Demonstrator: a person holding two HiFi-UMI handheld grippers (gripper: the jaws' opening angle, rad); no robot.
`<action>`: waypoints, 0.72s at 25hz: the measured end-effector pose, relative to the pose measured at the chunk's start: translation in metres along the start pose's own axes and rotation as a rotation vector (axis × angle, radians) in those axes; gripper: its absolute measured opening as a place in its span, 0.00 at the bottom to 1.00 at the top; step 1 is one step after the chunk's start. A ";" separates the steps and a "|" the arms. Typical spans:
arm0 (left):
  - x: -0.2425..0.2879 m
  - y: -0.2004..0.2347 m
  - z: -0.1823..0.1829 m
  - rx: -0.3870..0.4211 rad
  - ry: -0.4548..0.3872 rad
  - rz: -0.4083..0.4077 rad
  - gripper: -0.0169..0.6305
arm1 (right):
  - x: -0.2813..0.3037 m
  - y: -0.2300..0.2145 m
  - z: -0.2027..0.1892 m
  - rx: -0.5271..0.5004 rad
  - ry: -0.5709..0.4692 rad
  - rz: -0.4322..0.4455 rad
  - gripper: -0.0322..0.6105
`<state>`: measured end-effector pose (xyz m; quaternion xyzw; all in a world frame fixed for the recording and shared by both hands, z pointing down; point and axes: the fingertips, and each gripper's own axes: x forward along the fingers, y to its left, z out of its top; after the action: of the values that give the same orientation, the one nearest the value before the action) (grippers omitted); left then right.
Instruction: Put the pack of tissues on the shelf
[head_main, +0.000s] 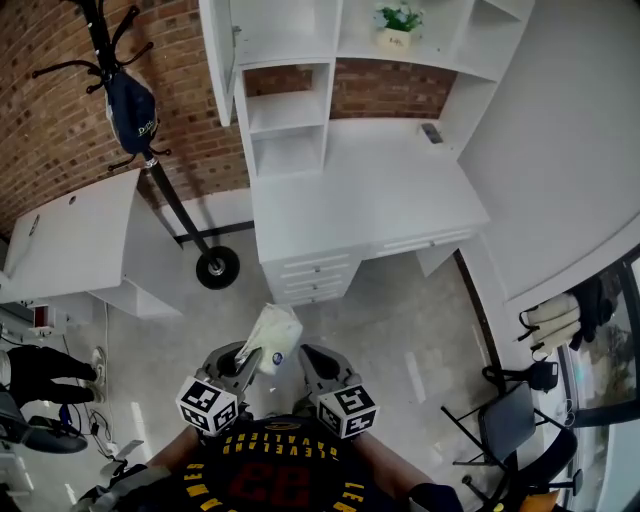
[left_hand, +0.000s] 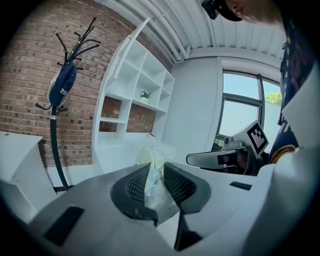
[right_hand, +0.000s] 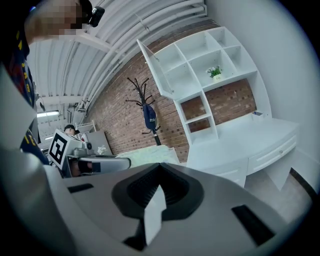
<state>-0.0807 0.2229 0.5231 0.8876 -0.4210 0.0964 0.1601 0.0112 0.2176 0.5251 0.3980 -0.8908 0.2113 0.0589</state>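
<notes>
The pack of tissues (head_main: 273, 338) is a pale, crinkly plastic packet held out in front of the person, above the floor. My left gripper (head_main: 252, 357) is shut on its near end. In the left gripper view the black pads (left_hand: 176, 184) pinch the wrapper (left_hand: 152, 176). My right gripper (head_main: 311, 356) is beside it on the right, jaws closed with nothing held, and in its own view the pads (right_hand: 172, 186) meet at the tip. The pack (right_hand: 148, 156) shows to the left there. The white shelf unit (head_main: 290, 110) stands ahead on the desk (head_main: 370, 190).
A potted plant (head_main: 397, 28) sits in an upper shelf cell, and a small dark object (head_main: 431, 133) lies on the desk. A coat rack (head_main: 150, 150) with a blue cap stands on the left, next to a low white table (head_main: 70, 235). A chair (head_main: 520, 420) is at the right.
</notes>
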 end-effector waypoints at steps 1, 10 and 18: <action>0.009 0.000 0.004 0.009 0.002 0.005 0.12 | 0.002 -0.009 0.004 0.005 -0.004 0.000 0.05; 0.068 0.002 0.026 0.018 0.013 0.040 0.12 | 0.005 -0.074 0.034 0.011 -0.037 -0.005 0.05; 0.110 -0.005 0.033 0.028 0.047 0.001 0.12 | 0.006 -0.114 0.038 0.073 -0.047 -0.041 0.05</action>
<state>-0.0070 0.1349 0.5253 0.8871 -0.4161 0.1235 0.1573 0.0936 0.1294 0.5297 0.4231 -0.8752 0.2331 0.0279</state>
